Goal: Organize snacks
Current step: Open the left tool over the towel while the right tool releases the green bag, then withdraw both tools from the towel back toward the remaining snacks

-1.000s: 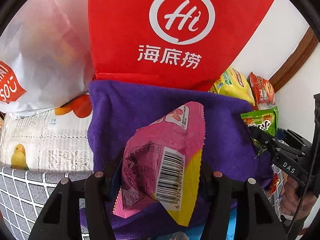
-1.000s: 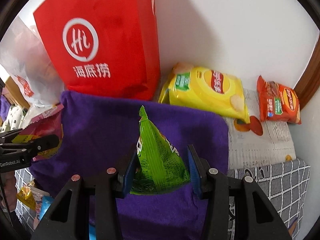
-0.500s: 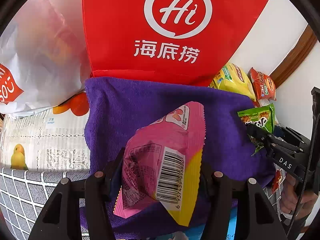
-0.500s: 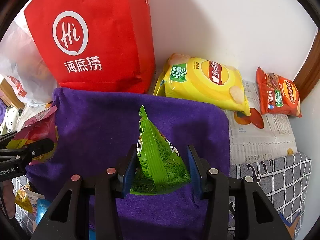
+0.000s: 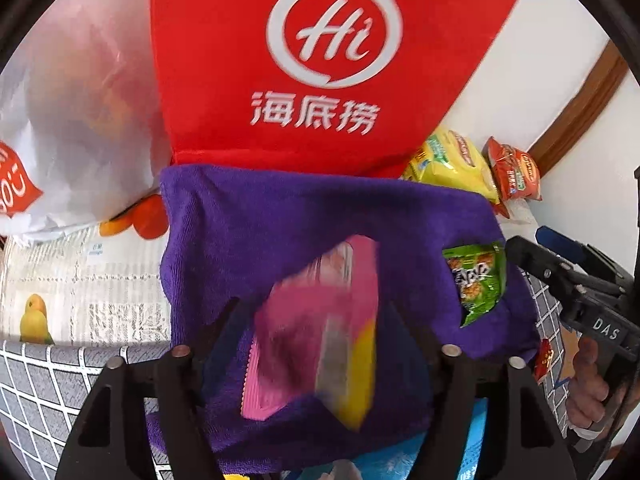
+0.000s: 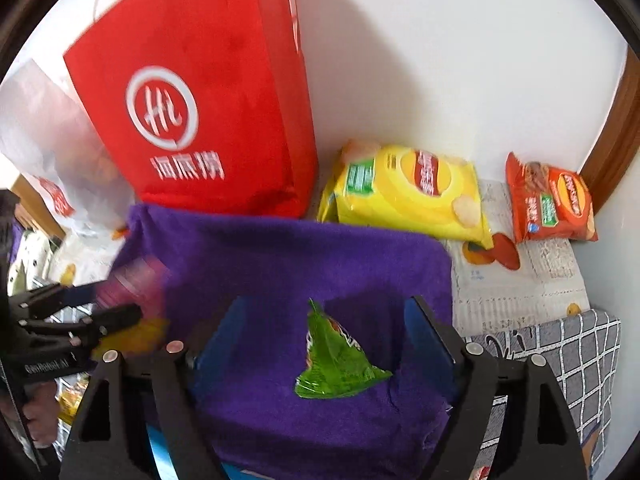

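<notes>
Down between the fingers of the left gripper (image 5: pixel 316 344), the pink snack pack (image 5: pixel 320 328) looks smeared, as if it is slipping onto the purple towel (image 5: pixel 280 216). The jaws are opening and no longer squeeze it. To do this well, the hand should probably let the pack settle flat, then lift straight up so a finger does not drag it. The pack is thin, shiny and crinkly, with a yellow edge. The towel is soft and fuzzy. Behind it stands a stiff red paper bag (image 5: pixel 332 68), beside a floppy white plastic bag (image 5: pixel 80 92).

From the right wrist view, the right gripper (image 6: pixel 320 340) has its jaws opening too, wide on each side of the green snack pack (image 6: pixel 336 364). That pack lies on the towel, touching neither blue pad (image 6: pixel 428 336). It is small, glossy and pointed like a little tent. A puffy yellow chip bag (image 6: pixel 404 192) and an orange chip bag (image 6: pixel 548 204) rest by the wall.
</notes>
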Demonstrator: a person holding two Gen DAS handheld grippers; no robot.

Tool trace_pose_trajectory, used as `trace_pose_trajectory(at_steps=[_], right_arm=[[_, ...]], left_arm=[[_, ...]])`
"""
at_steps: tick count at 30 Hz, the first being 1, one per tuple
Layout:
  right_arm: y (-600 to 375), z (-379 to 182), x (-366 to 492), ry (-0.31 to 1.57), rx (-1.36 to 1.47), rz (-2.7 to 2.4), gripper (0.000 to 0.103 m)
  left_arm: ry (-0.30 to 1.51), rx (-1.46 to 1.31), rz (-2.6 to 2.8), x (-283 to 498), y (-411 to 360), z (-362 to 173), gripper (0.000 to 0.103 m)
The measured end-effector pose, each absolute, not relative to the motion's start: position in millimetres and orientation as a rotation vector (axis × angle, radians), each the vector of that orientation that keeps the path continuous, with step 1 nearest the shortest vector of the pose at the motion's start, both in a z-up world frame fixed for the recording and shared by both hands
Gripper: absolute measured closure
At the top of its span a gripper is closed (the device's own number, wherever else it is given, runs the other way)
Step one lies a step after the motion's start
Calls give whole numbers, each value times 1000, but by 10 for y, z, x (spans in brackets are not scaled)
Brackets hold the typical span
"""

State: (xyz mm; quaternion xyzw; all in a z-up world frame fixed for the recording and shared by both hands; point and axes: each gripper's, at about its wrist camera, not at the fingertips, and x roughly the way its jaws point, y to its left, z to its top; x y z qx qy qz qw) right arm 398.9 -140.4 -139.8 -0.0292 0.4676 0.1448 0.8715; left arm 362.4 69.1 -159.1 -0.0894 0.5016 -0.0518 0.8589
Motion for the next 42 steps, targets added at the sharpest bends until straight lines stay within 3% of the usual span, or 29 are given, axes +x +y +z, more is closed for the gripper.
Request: trace_pose_trajectory(at_steps=[2, 8, 25, 42], right_arm=[[-1399, -1333, 3966, 957, -72, 302, 20], [-1371, -1194, 3901, 899, -113, 267, 16], [-1295, -1073, 3645, 839, -158, 256, 15], [-2015, -536, 2655, 765, 2, 280, 15]], left_arm=[[1027, -173, -106, 3589, 665, -1518, 24], [983, -131, -47, 3520, 659, -1336, 22], [844, -101, -80, 3327, 586, -1001, 22], [694, -112, -183, 2737, 248, -362, 22]])
